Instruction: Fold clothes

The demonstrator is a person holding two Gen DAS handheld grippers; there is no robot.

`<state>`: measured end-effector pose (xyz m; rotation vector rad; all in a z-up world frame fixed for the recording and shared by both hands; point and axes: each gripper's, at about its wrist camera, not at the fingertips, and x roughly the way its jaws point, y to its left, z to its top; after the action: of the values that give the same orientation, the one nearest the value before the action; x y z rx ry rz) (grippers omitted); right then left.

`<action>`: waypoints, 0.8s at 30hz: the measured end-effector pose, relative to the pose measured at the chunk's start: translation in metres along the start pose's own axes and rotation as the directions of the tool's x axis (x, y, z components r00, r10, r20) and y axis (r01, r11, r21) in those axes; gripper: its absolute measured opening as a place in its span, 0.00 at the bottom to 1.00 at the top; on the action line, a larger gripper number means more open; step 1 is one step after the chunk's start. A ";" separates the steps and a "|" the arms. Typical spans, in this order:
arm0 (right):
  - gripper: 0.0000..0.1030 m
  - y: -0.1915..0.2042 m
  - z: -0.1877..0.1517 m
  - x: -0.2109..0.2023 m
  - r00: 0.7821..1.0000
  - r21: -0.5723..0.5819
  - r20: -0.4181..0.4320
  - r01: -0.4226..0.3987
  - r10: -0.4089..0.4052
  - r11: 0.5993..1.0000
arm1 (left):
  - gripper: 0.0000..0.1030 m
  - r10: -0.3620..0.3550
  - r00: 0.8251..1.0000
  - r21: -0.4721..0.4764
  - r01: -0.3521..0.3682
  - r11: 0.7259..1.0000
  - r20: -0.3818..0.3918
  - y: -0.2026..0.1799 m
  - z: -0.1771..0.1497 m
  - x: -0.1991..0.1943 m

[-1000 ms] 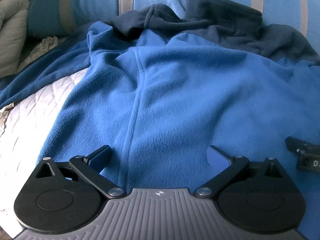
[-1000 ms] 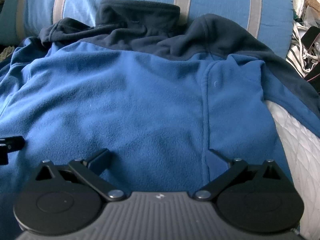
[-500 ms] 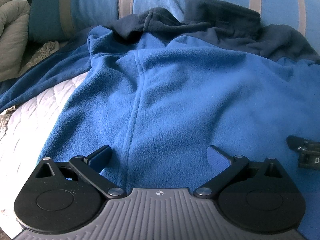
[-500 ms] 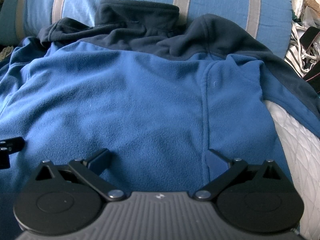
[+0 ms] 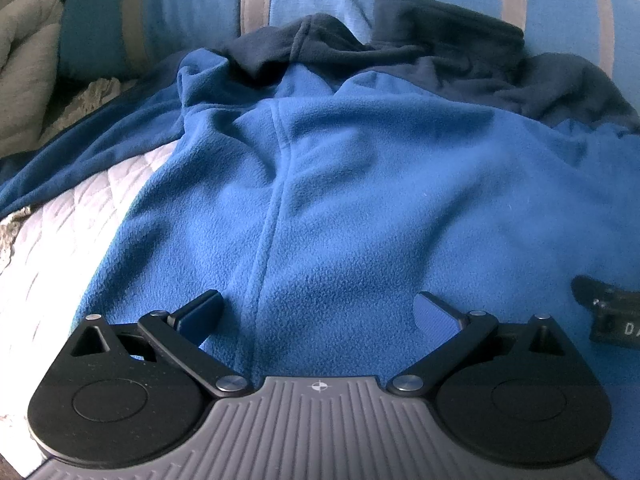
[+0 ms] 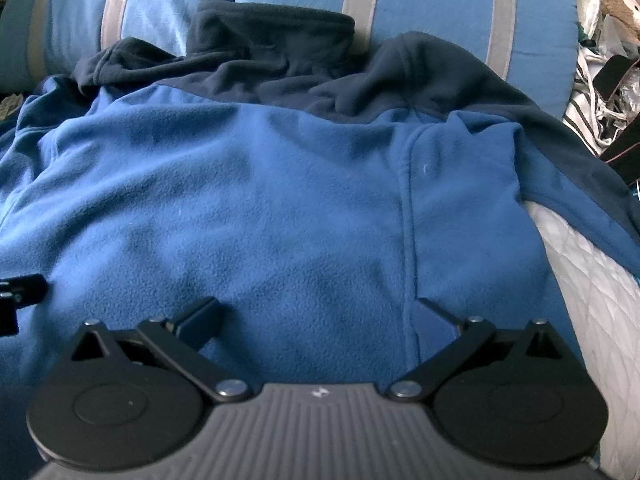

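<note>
A blue fleece jacket (image 5: 360, 184) with a dark navy collar and shoulders (image 5: 448, 52) lies spread flat on the bed, collar away from me. It fills the right wrist view too (image 6: 260, 200). My left gripper (image 5: 320, 308) is open, low over the jacket's lower left part beside a vertical seam. My right gripper (image 6: 320, 312) is open, low over the lower right part beside the other seam. Neither holds fabric. The right gripper's tip (image 5: 608, 312) shows at the left view's right edge; the left gripper's tip (image 6: 20, 292) shows at the right view's left edge.
White quilted bedding (image 5: 60, 240) lies bare left of the jacket and also right of it (image 6: 592, 280). Blue pillows with grey stripes (image 6: 420, 4) stand behind the collar. A beige blanket (image 5: 24, 60) is far left. Striped cloth and clutter (image 6: 600, 80) sit far right.
Both grippers have shifted only slightly over the jacket; the view has crept a little. Both stay open and the jacket has not moved.
</note>
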<state>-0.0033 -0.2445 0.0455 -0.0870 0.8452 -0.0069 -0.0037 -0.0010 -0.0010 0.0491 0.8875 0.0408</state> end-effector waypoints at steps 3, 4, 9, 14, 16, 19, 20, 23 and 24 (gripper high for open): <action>1.00 0.000 0.000 0.000 1.000 0.000 0.000 0.001 -0.001 1.000 | 1.00 0.004 1.000 0.003 -0.004 1.000 0.002 0.000 0.001 -0.001; 1.00 0.000 0.000 0.000 1.000 -0.001 0.000 0.001 -0.001 1.000 | 1.00 0.008 1.000 0.004 -0.008 1.000 0.004 -0.001 0.000 -0.001; 1.00 0.001 0.001 0.000 1.000 0.000 -0.004 0.003 -0.003 1.000 | 1.00 0.027 1.000 0.012 -0.027 1.000 0.012 -0.004 0.000 -0.002; 1.00 0.001 0.003 0.001 1.000 0.006 -0.026 0.007 -0.006 1.000 | 1.00 0.036 0.999 -0.003 -0.036 0.999 0.007 -0.005 0.001 -0.001; 1.00 0.001 0.005 0.002 0.999 0.010 -0.039 0.008 -0.008 1.000 | 1.00 0.033 0.999 -0.022 -0.033 0.999 0.004 -0.003 0.002 -0.001; 1.00 0.001 0.007 0.003 0.998 0.016 -0.060 0.011 -0.010 1.000 | 1.00 0.060 0.998 -0.024 -0.060 0.998 0.028 -0.006 -0.001 0.000; 1.00 0.001 0.008 0.003 0.998 0.018 -0.066 0.011 -0.010 1.000 | 1.00 0.066 0.997 -0.020 -0.065 0.998 0.043 -0.007 -0.003 0.000; 1.00 0.002 0.010 0.004 0.996 0.024 -0.087 0.014 -0.012 1.000 | 1.00 0.076 0.993 -0.022 -0.074 0.997 0.086 -0.008 -0.008 -0.001; 1.00 0.001 0.010 0.004 0.996 0.024 -0.084 0.014 -0.012 1.000 | 1.00 0.078 0.992 -0.022 -0.077 0.997 0.095 -0.009 -0.009 -0.001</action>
<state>0.0068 -0.2425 0.0486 -0.0689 0.9283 -0.0331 -0.0110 -0.0095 -0.0066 0.0676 0.7887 0.1183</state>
